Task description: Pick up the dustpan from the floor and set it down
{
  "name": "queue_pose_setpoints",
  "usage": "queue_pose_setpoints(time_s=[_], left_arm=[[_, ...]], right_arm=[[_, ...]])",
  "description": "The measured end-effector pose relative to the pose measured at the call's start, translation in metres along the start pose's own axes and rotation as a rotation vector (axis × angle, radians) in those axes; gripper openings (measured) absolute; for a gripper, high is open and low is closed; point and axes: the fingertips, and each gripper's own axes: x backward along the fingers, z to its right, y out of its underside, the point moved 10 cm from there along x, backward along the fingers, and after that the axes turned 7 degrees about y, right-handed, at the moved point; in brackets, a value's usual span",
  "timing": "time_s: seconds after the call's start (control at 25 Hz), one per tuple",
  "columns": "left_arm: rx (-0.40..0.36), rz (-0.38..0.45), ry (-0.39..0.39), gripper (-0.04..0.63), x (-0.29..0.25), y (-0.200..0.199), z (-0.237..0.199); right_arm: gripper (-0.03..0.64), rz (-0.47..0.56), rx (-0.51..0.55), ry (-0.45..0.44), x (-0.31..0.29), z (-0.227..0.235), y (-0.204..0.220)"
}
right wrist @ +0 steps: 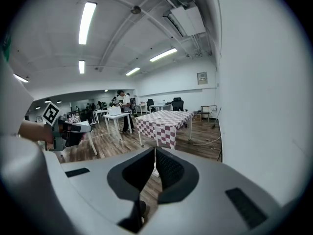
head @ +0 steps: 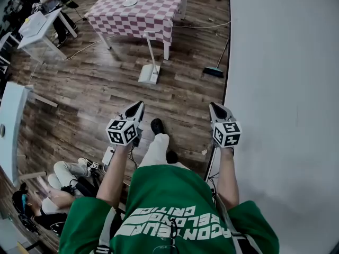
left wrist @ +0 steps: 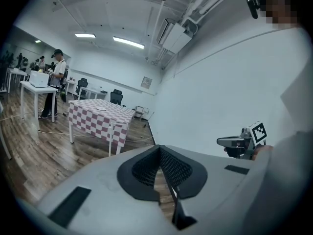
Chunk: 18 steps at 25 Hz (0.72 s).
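Observation:
The dustpan [head: 150, 73] is white with a long upright handle. It stands on the wood floor just in front of the checkered table, well ahead of both grippers. A broom [head: 215, 70] leans by the wall to its right. My left gripper [head: 137, 108] is held out at waist height with its jaws shut and nothing in them; in its own view the pads [left wrist: 159, 149] meet at the tip. My right gripper [head: 214, 108] is level with it near the wall, also shut and empty, with its jaws closed in the right gripper view [right wrist: 154, 150].
A pink-checkered table [head: 143, 4] stands beyond the dustpan. White tables [head: 37, 23] line the left, where a person [left wrist: 56, 80] stands. Another person [head: 58, 192] sits on the floor at my lower left. A white wall [head: 286, 89] runs along the right. Cables [head: 85, 46] cross the floor.

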Motion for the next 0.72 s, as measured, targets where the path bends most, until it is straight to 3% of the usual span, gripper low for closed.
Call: queue_pose_setpoints(time_s=[0.36,0.72], left_arm=[[-0.004,0.002,0.023,0.003,-0.060,-0.028,-0.043],[-0.009,-0.036,0.037,0.003,-0.135,-0.073,-0.111]], right_arm=[[0.015,-0.001,0.019,0.017,-0.054,0.027,-0.028],[0.015,-0.031,0.033,0.000,-0.147,0.056,-0.073]])
